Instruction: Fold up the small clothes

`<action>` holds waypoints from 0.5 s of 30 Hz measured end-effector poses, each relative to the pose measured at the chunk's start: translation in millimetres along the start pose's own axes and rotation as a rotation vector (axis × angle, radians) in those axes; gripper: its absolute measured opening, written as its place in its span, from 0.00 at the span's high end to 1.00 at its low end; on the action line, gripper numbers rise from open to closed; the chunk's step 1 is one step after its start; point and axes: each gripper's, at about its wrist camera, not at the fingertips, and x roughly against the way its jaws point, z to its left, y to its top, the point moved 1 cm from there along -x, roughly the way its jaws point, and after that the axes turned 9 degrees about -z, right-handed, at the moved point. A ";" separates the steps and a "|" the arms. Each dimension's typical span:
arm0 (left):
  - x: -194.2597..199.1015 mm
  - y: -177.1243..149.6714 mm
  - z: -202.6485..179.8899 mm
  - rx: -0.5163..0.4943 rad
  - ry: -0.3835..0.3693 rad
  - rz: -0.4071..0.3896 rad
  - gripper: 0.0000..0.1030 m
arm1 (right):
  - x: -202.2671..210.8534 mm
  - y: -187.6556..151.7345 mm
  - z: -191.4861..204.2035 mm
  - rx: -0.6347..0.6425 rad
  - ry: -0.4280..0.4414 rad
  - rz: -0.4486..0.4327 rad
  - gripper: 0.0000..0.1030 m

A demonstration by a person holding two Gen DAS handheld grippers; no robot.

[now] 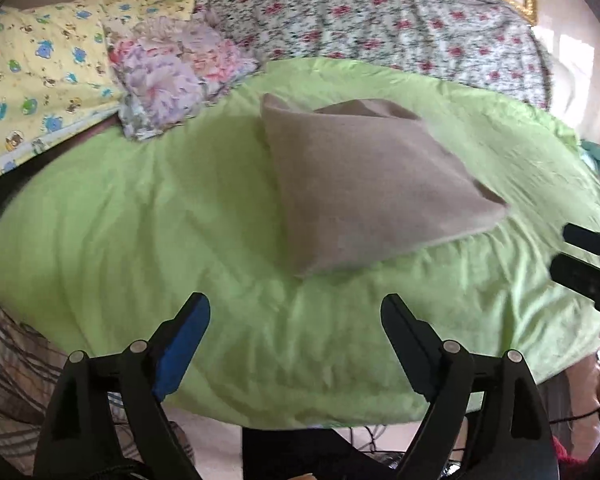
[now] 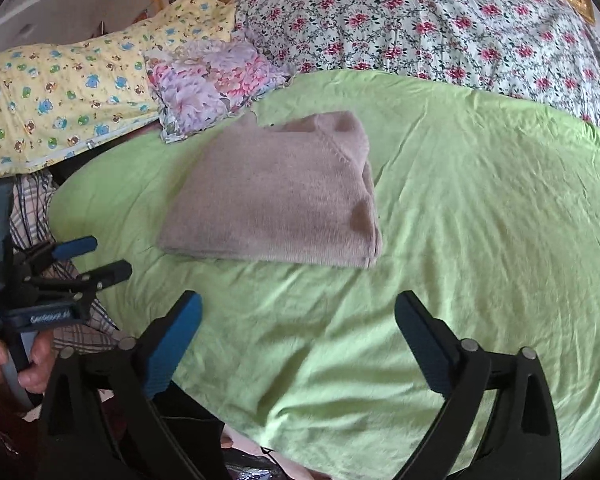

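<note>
Nearby, floral pillow [image 2: 216, 80], yellow blanket [image 2: 60, 100] behind sweater [image 2: 276, 196]

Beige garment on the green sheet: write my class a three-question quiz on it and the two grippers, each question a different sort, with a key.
1. True or false: the left gripper is clamped on the beige garment.
2. The garment lies on: A) the yellow cartoon blanket B) the green sheet C) the floral quilt.
3. Fill in: the right gripper stands ____ with nothing between its fingers.

Key: 1 false, it is open and clear of the garment; 2 B; 3 open.
</note>
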 end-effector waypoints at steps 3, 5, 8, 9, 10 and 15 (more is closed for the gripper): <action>-10.5 7.6 7.9 0.014 0.027 0.012 0.12 | -5.8 5.4 4.3 0.033 -0.003 0.000 0.05; -15.4 11.2 9.2 0.008 0.042 0.016 0.12 | -10.0 8.7 7.7 0.048 -0.004 0.005 0.05; -22.8 17.3 8.3 -0.020 0.060 0.022 0.11 | -17.7 14.1 14.1 0.069 0.009 0.015 0.04; -25.5 18.9 7.7 -0.031 0.066 0.027 0.11 | -22.3 16.5 16.4 0.071 0.016 0.029 0.04; -27.7 19.8 6.7 -0.038 0.074 0.033 0.11 | -26.2 17.8 17.8 0.067 0.024 0.044 0.04; -37.3 27.7 7.2 -0.029 0.080 0.047 0.11 | -42.9 27.3 17.4 0.036 0.037 0.088 0.04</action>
